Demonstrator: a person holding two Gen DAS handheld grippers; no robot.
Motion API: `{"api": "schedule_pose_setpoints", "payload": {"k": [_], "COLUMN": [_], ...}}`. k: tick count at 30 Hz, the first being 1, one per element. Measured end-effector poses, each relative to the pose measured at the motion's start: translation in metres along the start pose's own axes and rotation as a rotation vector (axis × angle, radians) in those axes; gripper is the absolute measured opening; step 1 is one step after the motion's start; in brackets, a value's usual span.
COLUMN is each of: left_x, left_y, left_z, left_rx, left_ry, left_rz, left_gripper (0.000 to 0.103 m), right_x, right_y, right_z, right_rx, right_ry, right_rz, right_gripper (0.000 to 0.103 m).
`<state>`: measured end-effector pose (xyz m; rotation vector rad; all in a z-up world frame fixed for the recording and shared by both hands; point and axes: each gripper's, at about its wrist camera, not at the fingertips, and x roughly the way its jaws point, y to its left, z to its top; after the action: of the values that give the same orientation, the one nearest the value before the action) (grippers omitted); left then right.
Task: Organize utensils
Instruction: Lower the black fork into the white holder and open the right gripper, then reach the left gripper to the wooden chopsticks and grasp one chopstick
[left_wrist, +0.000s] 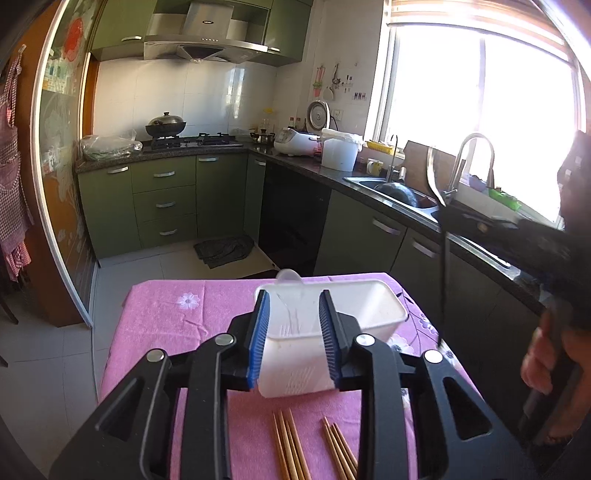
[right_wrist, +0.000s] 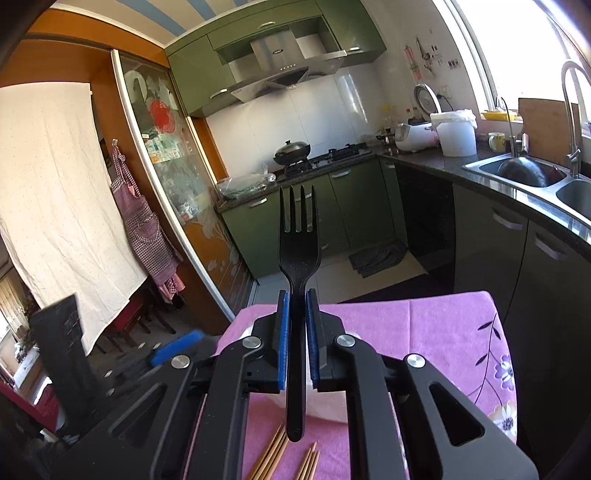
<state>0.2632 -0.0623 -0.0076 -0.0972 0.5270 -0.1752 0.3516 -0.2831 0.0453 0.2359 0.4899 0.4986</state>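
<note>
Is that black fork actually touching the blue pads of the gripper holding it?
Touching. In the right wrist view the right gripper has both blue pads pressed against the handle of the black fork, which stands upright between them with no gap.

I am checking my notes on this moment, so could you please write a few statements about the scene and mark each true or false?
1. The right tool grips a black fork. True.
2. The fork's tines point down. False: they point up.
3. The chopsticks lie inside the white container. False: they lie on the pink tablecloth.
4. The left tool is open around the container's near end. True.
</note>
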Motion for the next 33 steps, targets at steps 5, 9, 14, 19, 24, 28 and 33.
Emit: {"api": "schedule_pose_setpoints", "payload": {"k": [5, 9, 14, 19, 24, 28, 33], "left_x": [-0.048, -0.061, -0.058, -0.057, -0.058, -0.059, -0.056], "left_y": [0.004, 0.015, 0.029, 0.029, 0.021, 0.016, 0.012], "left_z": [-0.040, -0.058, -0.070, -0.076, -0.078, -0.079, -0.085], "left_rx": [0.028, -0.011, -0.080, -0.073, -0.052, -0.037, -0.022], "left_ry": [-0.017, 0.001, 0.042, 0.061, 0.078, 0.089, 0.132], "left_rz": [-0.008, -0.007, -0.015, -0.002, -0.007, -0.003, 0.000], "left_gripper": [0.031, 0.032, 0.033, 0.033, 0.033, 0.035, 0.035], "right_x": [0.035, 0.066, 0.067, 0.050, 0.042, 0.031, 0.005], "right_y": [0.001, -0.003, -0.002, 0.006, 0.006, 0.008, 0.009], "right_z": [0.014, 0.005, -0.018, -0.047, -0.070, -0.087, -0.104], "right_rx": [-0.024, -0.032, -0.080, -0.142, -0.143, -0.165, -0.144], "right_ry": [-0.076, -0.052, -0.068, -0.097, -0.085, -0.075, -0.086], "right_rz": [-0.083, -0.112, -0.146, -0.161, -0.154, -0.161, -0.138], "right_gripper": [0.010, 0.010, 0.010, 0.010, 0.011, 0.011, 0.017]}}
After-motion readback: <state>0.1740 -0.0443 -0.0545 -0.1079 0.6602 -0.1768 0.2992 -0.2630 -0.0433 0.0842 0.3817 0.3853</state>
